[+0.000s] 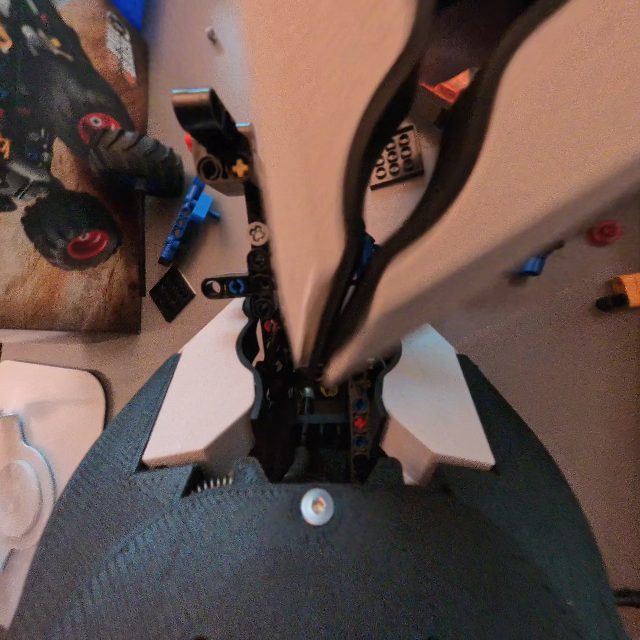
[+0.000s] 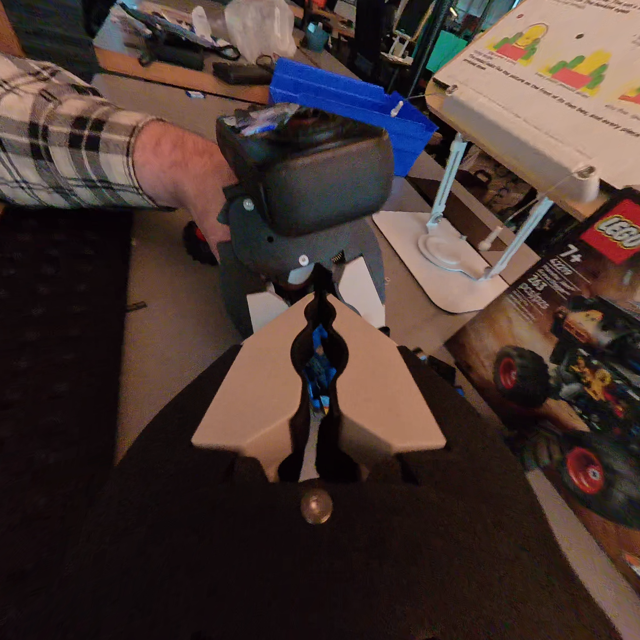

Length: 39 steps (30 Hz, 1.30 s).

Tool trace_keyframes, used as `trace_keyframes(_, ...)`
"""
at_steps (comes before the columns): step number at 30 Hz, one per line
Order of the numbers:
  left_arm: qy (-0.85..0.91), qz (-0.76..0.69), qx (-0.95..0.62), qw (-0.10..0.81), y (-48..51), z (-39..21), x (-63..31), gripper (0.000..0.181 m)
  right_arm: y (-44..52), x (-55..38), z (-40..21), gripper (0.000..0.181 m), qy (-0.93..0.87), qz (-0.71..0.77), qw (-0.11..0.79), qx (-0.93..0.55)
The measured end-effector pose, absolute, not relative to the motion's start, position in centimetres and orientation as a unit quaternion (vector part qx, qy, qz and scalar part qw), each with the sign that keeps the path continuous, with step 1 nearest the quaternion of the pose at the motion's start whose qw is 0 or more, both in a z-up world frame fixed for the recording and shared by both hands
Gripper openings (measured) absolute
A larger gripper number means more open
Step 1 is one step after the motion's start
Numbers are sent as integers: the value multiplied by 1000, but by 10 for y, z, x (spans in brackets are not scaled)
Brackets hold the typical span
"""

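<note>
Left gripper (image 1: 317, 391) clamps the stiff, light black beam-and-pin frame (image 1: 258, 263); right gripper (image 2: 320, 363), fingers nearly closed, pinches its blue part (image 2: 320, 367).

Two hand-held grippers (image 1: 318, 408) (image 2: 320, 311) — one toy box (image 2: 561, 381), two black studded plates (image 1: 396, 157) (image 1: 172, 292), one white stand (image 2: 446, 249).

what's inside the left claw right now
The left claw is closed around a black beam assembly with blue and red pins. The right claw presses in from above, hiding the middle of the assembly.
</note>
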<state>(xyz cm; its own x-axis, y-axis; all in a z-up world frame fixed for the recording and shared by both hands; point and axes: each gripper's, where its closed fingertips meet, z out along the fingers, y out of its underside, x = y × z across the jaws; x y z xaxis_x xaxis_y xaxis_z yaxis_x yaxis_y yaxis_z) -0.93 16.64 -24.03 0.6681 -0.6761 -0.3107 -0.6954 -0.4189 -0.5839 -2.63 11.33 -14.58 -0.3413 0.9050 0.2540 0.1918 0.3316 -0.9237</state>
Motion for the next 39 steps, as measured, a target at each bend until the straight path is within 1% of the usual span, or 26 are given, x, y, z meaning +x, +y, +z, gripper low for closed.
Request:
trace_keyframes(2,415,9,-834,363,165,-238,-7,69,129,-21,-144,0,-694,408,439,-399)
trace_keyframes(3,417,9,-829,372,164,-235,-7,70,139,-19,-143,3,-683,408,446,-410)
trace_keyframes(4,406,2,-826,390,164,-229,-7,69,149,-17,-140,16,-666,417,449,-426)
trace_keyframes(5,397,-1,-825,403,163,-225,-10,74,156,-15,-137,20,-650,433,446,-437)
trace_keyframes(6,396,8,-823,407,162,-224,-15,84,161,-15,-138,33,-643,438,438,-450)
trace_keyframes(7,397,11,-823,406,160,-223,-17,87,166,-15,-147,44,-647,432,423,-465)
trace_keyframes(10,398,1,-825,401,154,-225,-18,86,167,-15,-166,47,-657,436,381,-484)
trace_keyframes(12,392,-8,-826,404,152,-222,-20,82,167,-13,-167,45,-657,434,378,-486)
trace_keyframes(14,405,43,-819,404,153,-216,-30,74,166,-13,-173,42,-666,422,375,-488)
trace_keyframes(16,417,52,-810,408,150,-209,-30,70,162,-13,-178,13,-680,415,373,-476)
trace_keyframes(17,428,46,-807,404,146,-210,-28,61,158,-14,-181,1,-686,417,363,-473)
trace_keyframes(19,451,99,-803,377,143,-211,-37,61,158,-16,-186,0,-698,397,368,-469)
trace_keyframes(21,451,103,-797,388,142,-203,-36,58,162,-20,-182,0,-689,393,385,-472)
trace_keyframes(22,450,109,-797,388,142,-201,-38,58,163,-21,-182,2,-687,389,388,-476)
trace_keyframes(23,451,121,-799,379,141,-201,-43,58,165,-21,-184,14,-685,384,389,-481)
trace_keyframes(26,454,121,-807,357,136,-207,-47,58,163,-22,-183,16,-693,372,400,-470)
trace_keyframes(27,455,127,-809,351,134,-209,-50,58,164,-23,-177,23,-685,376,413,-467)
trace_keyframes(29,453,135,-813,342,130,-211,-53,60,164,-24,-175,38,-674,396,404,-475)
trace_keyframes(30,454,128,-810,349,129,-210,-50,59,163,-26,-179,51,-674,400,393,-481)
trace_keyframes(31,459,113,-799,371,130,-204,-41,60,160,-30,-184,55,-680,400,380,-484)
trace_keyframes(32,464,96,-782,405,131,-195,-30,57,157,-33,-189,43,-691,394,373,-479)
trace_keyframes(33,467,91,-769,426,133,-188,-23,54,156,-36,-191,19,-698,383,378,-473)
trace_keyframes(34,474,93,-768,421,133,-189,-21,46,151,-37,-193,11,-710,381,371,-461)
trace_keyframes(35,471,104,-771,414,135,-190,-25,44,149,-39,-194,11,-708,388,365,-463)
trace_keyframes(37,467,102,-783,397,131,-192,-33,32,150,-38,-194,11,-705,390,365,-467)
trace_keyframes(39,465,99,-796,375,125,-199,-38,32,151,-37,-194,10,-707,382,372,-465)
